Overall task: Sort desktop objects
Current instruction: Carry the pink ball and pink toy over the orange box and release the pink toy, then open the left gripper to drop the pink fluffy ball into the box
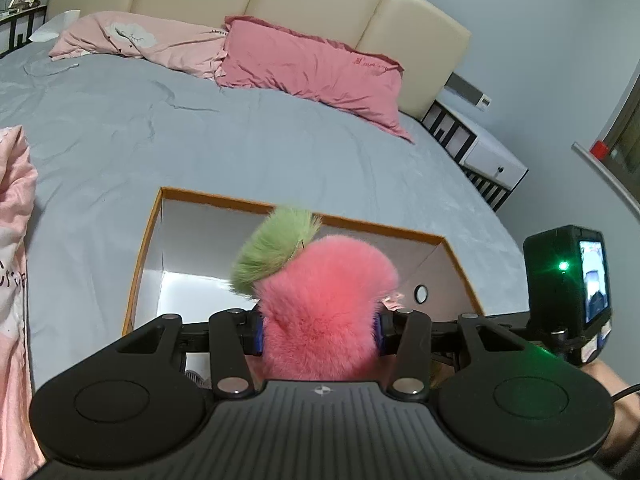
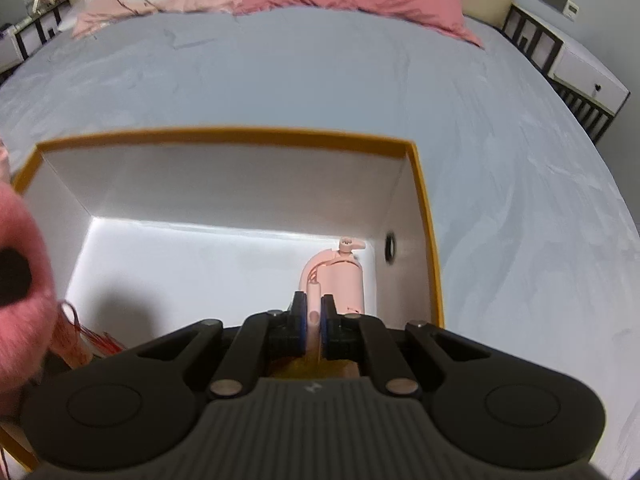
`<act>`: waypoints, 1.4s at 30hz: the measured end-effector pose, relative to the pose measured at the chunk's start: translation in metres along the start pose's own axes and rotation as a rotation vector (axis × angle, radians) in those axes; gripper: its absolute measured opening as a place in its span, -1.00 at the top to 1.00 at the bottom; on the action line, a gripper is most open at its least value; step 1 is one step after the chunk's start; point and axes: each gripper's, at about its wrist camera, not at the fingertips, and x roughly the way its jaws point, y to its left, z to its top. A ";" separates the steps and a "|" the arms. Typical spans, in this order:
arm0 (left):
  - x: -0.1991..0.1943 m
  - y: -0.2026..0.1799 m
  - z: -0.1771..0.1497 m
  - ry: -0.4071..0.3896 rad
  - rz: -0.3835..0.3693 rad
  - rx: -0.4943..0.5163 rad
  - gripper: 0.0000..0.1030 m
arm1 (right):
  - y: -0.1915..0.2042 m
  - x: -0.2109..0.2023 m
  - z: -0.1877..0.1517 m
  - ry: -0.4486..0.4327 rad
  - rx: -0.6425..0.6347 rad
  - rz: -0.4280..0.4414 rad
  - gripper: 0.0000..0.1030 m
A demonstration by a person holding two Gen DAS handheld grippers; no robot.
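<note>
The plush toy point(image 1: 320, 304) was clamped between the left gripper's point(image 1: 320, 330) jaws above the box point(image 1: 460, 272); a pink gadget point(image 2: 340, 276) was pinched by the right gripper's point(image 2: 315, 316) jaws.

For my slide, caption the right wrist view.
Right gripper holds pink plastic item inside orange-rimmed box.

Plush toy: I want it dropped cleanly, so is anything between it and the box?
Nothing visible. The plush toy, clamped in the left gripper, hangs over the open box; its white floor below looks bare there.
</note>
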 end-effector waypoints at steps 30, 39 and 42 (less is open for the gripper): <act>0.027 -0.004 0.006 0.046 0.139 0.106 -0.02 | 0.017 -0.043 -0.014 -0.086 -0.290 -0.091 0.69; 0.043 0.004 0.000 0.106 0.255 0.146 -0.08 | 0.018 -0.062 -0.024 -0.141 -0.288 -0.036 0.67; 0.041 0.004 -0.002 0.102 0.274 0.167 -0.12 | 0.021 -0.063 -0.032 -0.135 -0.296 -0.031 0.66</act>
